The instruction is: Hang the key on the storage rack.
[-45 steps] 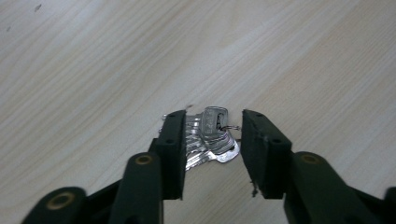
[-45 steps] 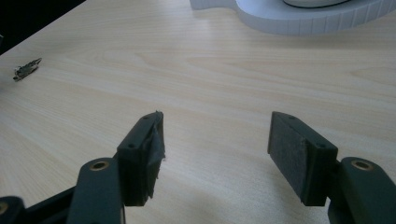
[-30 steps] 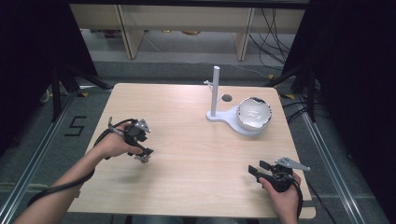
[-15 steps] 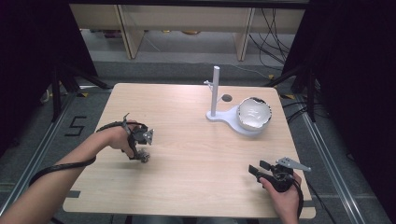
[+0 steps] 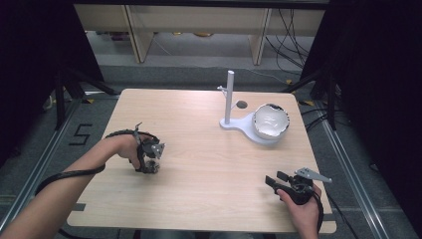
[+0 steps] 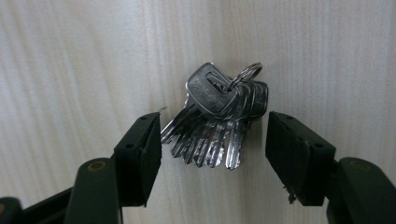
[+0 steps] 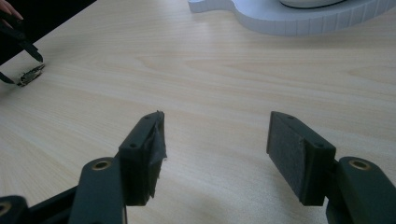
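A bunch of silver keys (image 6: 212,116) on a ring lies flat on the light wooden table (image 5: 209,164), left of centre. My left gripper (image 5: 150,164) points down over it. In the left gripper view the left gripper (image 6: 214,122) straddles the key blades; its jaws have just been closing a little, and the pads stand clear of the metal on both sides. My right gripper (image 5: 272,179) rests open near the front right corner. In the right gripper view the right gripper (image 7: 215,119) holds nothing, and the keys (image 7: 31,74) show far off at the left.
A white stand (image 5: 239,124) with an upright post (image 5: 230,97) sits at the back right, and a white bowl (image 5: 271,121) rests on its base. A small dark hole (image 5: 242,104) marks the tabletop behind it. The table's edges drop to a dark floor with cables.
The left forearm has swung out to the left while its gripper stayed over the keys, tipped more steeply downwards. The right hand has kept still.
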Motion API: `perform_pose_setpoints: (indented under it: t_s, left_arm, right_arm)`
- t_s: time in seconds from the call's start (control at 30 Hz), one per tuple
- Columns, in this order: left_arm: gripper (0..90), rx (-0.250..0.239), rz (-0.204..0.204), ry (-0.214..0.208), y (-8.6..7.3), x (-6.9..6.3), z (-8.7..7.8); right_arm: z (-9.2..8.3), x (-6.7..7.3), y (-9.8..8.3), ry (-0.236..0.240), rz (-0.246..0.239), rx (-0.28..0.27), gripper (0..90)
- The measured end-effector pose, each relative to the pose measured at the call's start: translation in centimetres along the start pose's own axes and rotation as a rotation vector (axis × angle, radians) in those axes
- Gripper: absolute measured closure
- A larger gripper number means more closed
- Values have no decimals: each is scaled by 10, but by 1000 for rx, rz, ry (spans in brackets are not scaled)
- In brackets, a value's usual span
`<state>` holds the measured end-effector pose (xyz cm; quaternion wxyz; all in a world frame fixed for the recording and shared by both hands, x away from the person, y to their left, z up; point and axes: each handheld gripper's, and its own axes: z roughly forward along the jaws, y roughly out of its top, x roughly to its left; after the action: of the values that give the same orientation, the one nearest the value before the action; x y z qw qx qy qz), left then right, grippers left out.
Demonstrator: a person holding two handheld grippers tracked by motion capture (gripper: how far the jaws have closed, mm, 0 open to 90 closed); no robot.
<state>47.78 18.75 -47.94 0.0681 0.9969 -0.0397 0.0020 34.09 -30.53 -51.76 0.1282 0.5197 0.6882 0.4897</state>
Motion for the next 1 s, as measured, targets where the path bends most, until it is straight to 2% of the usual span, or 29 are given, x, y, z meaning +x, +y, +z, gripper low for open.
perform_pose_setpoints:
  t_s: [0.03,0.07,0.1,0.17,0.2,0.23,0.27,0.3,0.33,0.37,0.4,0.43,0.47,0.5,0.53,0.57,0.6,0.63,0.8,0.9,0.93,0.97,1.0]
  left_arm:
    - [359,2,4,0,0,0,1]
    - [362,25,31,7,1,2,0]
    - [361,23,32,7,1,2,1]
    - [361,18,31,7,2,4,2]
    - [363,0,9,-3,2,3,3]
    - [364,0,9,-3,2,3,3]
    - [364,23,36,-4,3,5,2]
    - [366,28,40,-10,3,5,3]
    - [362,55,71,-7,4,7,2]
    - [363,26,37,-11,4,5,3]
    - [364,15,23,-17,4,4,4]
    - [361,15,23,-17,4,4,4]
    - [357,16,29,-19,5,5,4]
    - [356,17,32,-21,5,5,5]
    - [353,47,70,-15,7,7,3]
    - [357,47,70,-15,7,7,3]
    - [359,15,49,-12,9,6,3]
    - [362,5,43,-16,11,6,2]
    - [356,17,54,-40,14,6,7]
    - [345,15,51,-44,13,7,7]
    - [345,13,46,-44,12,6,7]
    - [343,20,51,-44,11,5,7]
    - [342,24,49,-41,10,5,7]
  right_arm:
    - [0,-1,0,1,-16,-4,381]
    - [0,-1,0,1,-13,-2,381]
    - [0,-2,0,7,-28,-2,382]
    - [1,-2,1,14,-26,-6,382]
    - [1,-2,0,1,-32,-6,382]
    - [1,-2,0,1,-32,-6,382]
    - [1,-2,0,1,-34,-5,382]
    - [1,-2,0,-3,-35,-7,381]
    - [0,2,0,-2,9,4,382]
    - [0,1,0,2,6,3,381]
    - [0,1,0,-1,7,3,381]
    - [0,1,0,4,9,4,381]
    - [0,-1,0,2,-15,-2,381]
    - [0,-1,0,2,-18,-2,381]
    - [0,1,0,2,7,5,381]
    - [0,1,0,1,7,4,381]
    - [0,1,0,4,6,6,381]
    - [1,-2,0,4,-29,-3,381]
    - [0,-2,1,25,-25,18,381]
    - [0,-2,1,23,-17,20,380]
    - [-1,1,0,9,25,23,380]
    - [0,1,0,14,20,14,380]
    - [1,-2,1,8,-21,5,380]
